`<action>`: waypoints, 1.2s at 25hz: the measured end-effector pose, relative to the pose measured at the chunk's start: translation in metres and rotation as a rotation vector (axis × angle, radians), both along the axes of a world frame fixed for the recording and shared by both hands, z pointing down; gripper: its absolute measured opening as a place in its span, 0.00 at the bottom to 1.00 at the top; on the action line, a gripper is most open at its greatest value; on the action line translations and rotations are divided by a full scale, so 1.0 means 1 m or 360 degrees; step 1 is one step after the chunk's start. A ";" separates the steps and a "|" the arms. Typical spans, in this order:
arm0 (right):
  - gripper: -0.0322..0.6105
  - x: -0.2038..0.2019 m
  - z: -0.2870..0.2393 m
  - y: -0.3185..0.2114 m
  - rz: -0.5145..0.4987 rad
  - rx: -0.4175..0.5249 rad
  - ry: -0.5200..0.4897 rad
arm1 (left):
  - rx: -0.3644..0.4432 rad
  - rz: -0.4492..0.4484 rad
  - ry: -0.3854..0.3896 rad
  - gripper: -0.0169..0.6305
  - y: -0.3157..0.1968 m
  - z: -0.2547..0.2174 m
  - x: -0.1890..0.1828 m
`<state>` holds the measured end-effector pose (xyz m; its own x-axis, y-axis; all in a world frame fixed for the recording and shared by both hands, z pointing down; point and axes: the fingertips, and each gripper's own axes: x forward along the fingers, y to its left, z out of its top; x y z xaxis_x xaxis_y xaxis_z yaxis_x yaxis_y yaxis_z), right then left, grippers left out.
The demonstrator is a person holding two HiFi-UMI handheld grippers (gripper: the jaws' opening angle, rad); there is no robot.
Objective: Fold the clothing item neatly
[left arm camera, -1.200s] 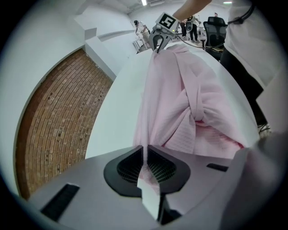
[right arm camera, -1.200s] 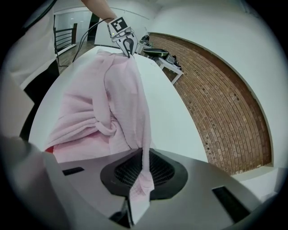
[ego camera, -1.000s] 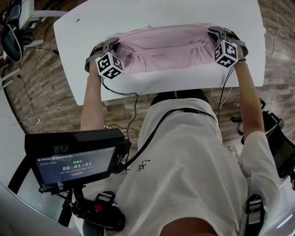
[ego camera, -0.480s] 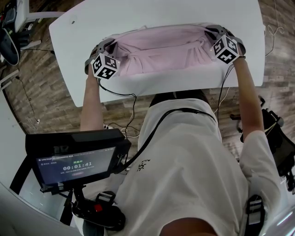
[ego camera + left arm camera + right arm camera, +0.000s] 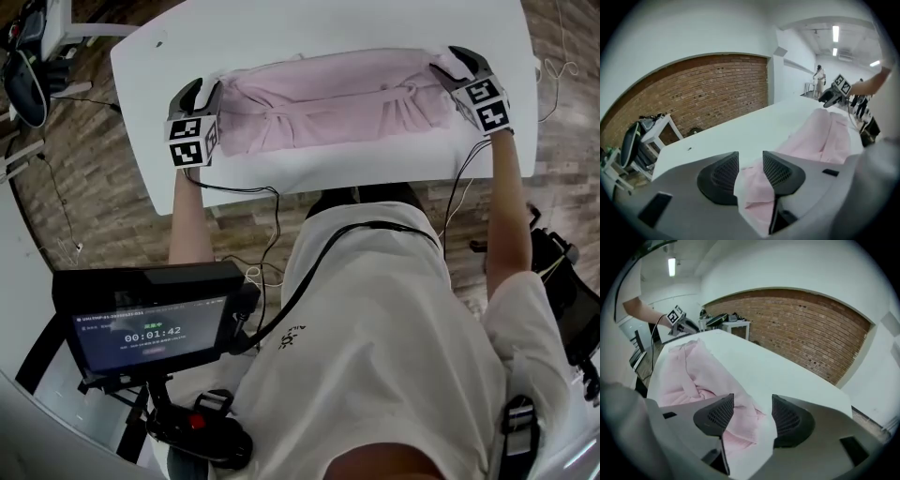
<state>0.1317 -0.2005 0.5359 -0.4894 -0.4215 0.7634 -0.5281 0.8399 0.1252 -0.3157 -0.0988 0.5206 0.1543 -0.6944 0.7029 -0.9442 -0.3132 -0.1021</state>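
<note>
Left tool [image 5: 202, 90], right tool [image 5: 454, 64] newly agape — garment [image 5: 328, 98] edges between

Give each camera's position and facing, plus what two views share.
Head view: on the head, facing steeply down at the white table; torso, arms show.
Left gripper view: on left tongs, facing along the pink garment; jaws just opened, garment between.
Right gripper view: on right tongs, facing the opposite way; jaws likewise.
Shared: garment, table.

right gripper [image 5: 751, 412]: jaws apart, just been opening | pink garment [image 5: 693, 373]: edge between them, unpressed | lies on white table [image 5: 787, 376]
</note>
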 end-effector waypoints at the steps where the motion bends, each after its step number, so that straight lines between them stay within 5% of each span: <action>1: 0.42 -0.002 -0.008 0.001 0.0059 0.0012 -0.0087 | -0.0019 0.0017 0.0061 0.27 0.004 -0.003 0.010; 3: 0.39 -0.011 -0.018 0.008 0.0141 0.0022 -0.0264 | -0.0081 0.0082 0.0144 0.03 0.012 -0.001 0.036; 5: 0.06 -0.022 -0.015 0.016 0.0154 0.0016 -0.0332 | -0.0161 0.0142 0.0183 0.03 0.017 0.010 0.058; 13: 0.05 -0.047 0.031 0.017 0.0044 -0.0102 -0.0178 | -0.0267 0.0103 0.0070 0.03 0.000 0.059 0.061; 17: 0.05 -0.048 0.033 0.006 0.0056 -0.0013 -0.0155 | -0.0234 0.0120 0.0021 0.03 -0.008 0.066 0.059; 30: 0.05 -0.062 0.036 -0.055 0.0012 0.0069 -0.0236 | -0.0119 -0.0046 0.0220 0.03 -0.042 0.063 0.044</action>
<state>0.0696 -0.2552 0.5722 -0.5922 -0.4564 0.6641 -0.5496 0.8315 0.0813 -0.2715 -0.1411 0.5836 0.2337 -0.6466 0.7261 -0.9564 -0.2874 0.0518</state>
